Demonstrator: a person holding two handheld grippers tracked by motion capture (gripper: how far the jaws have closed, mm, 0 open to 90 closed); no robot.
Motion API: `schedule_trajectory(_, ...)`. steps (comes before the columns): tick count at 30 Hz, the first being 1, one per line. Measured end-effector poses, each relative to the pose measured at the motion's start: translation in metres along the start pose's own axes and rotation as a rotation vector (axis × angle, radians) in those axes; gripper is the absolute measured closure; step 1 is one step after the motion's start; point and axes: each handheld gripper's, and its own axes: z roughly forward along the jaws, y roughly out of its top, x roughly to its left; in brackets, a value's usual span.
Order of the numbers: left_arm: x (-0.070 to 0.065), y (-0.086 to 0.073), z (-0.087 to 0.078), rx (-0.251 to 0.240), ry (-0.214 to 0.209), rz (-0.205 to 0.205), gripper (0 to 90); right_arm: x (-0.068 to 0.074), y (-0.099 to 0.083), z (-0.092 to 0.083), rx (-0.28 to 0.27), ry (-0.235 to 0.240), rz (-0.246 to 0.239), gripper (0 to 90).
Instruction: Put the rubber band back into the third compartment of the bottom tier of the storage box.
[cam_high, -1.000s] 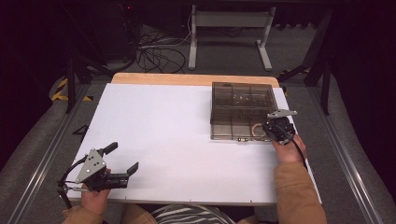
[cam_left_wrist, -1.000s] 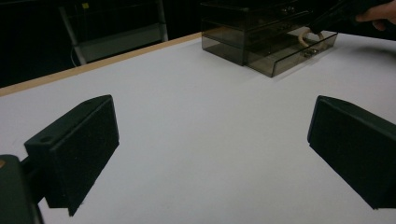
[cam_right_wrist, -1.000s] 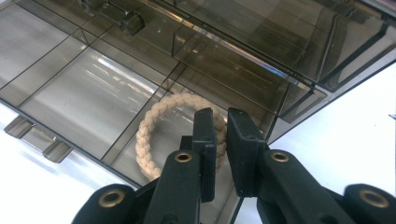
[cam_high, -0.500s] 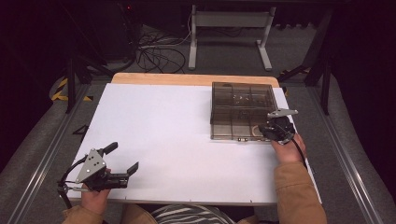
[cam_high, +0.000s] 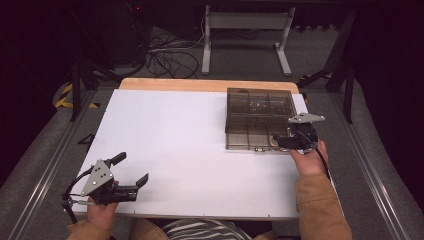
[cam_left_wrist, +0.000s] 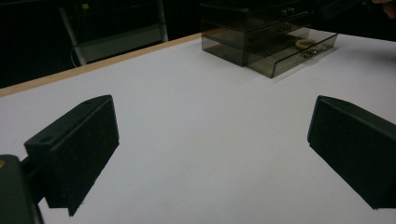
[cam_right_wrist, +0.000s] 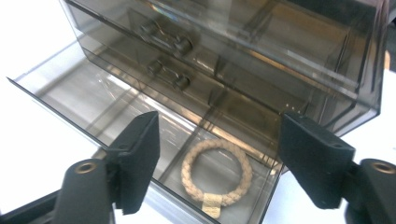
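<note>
A smoky clear drawer box (cam_high: 258, 116) stands at the table's far right, with its bottom drawer (cam_right_wrist: 116, 116) pulled out. In that drawer's near compartment lies a cream braided ring (cam_right_wrist: 216, 171) with a small tag. My right gripper (cam_right_wrist: 217, 158) hovers open just above the ring, one jaw on each side of it and nothing held. From the high view the right gripper (cam_high: 282, 141) sits at the drawer's front right corner. At the near left edge of the table, far from the box (cam_left_wrist: 266, 39), my left gripper (cam_high: 131, 170) stays open and holds nothing.
The white table top (cam_high: 175, 135) has a wooden strip along its far edge. Beyond it are cables on the floor (cam_high: 165, 60) and a metal stand's legs (cam_high: 245, 30). Grey rails run along both sides of the table.
The right gripper has shifted slightly left, toward the open drawer. The left gripper has not moved.
</note>
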Motion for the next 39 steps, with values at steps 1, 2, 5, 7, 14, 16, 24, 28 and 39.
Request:
schedule_trajectory(1, 0.000, 0.000, 0.000, 0.000, 0.000, 0.000, 2.7, 0.001, 0.002, -0.002, -0.009, 0.000, -0.003, 28.0)
schedule_trajectory(2, 0.000, 0.000, 0.000, 0.002, -0.001, -0.001, 2.7, 0.002, 0.003, -0.004, -0.018, 0.003, -0.003, 26.9)
schedule_trajectory(5, 0.000, 0.000, 0.000, 0.002, -0.001, -0.002, 2.7, 0.003, 0.005, -0.009, -0.043, 0.016, 0.008, 23.5)
schedule_trajectory(7, 0.000, 0.000, 0.000, 0.002, -0.001, -0.002, 2.7, 0.003, 0.005, -0.010, -0.051, 0.019, 0.012, 20.8)
schedule_trajectory(14, 0.000, 0.000, 0.000, 0.001, 0.000, -0.002, 2.7, 0.004, 0.007, -0.015, -0.074, 0.038, 0.016, 16.4)
schedule_trajectory(16, 0.000, 0.000, 0.000, 0.000, 0.000, -0.002, 2.7, 0.004, 0.008, -0.016, -0.076, 0.041, 0.016, 16.0)
schedule_trajectory(24, 0.000, 0.000, -0.001, -0.002, 0.000, -0.003, 2.7, 0.006, 0.009, -0.019, -0.098, 0.052, 0.015, 13.8)
schedule_trajectory(28, 0.000, 0.000, -0.001, 0.000, -0.001, -0.003, 2.7, 0.007, 0.010, -0.022, -0.120, 0.064, 0.012, 12.2)
schedule_trajectory(39, 0.000, 0.001, -0.002, -0.002, 0.003, -0.005, 2.7, 0.022, 0.011, -0.036, -0.190, 0.171, -0.029, 2.7)
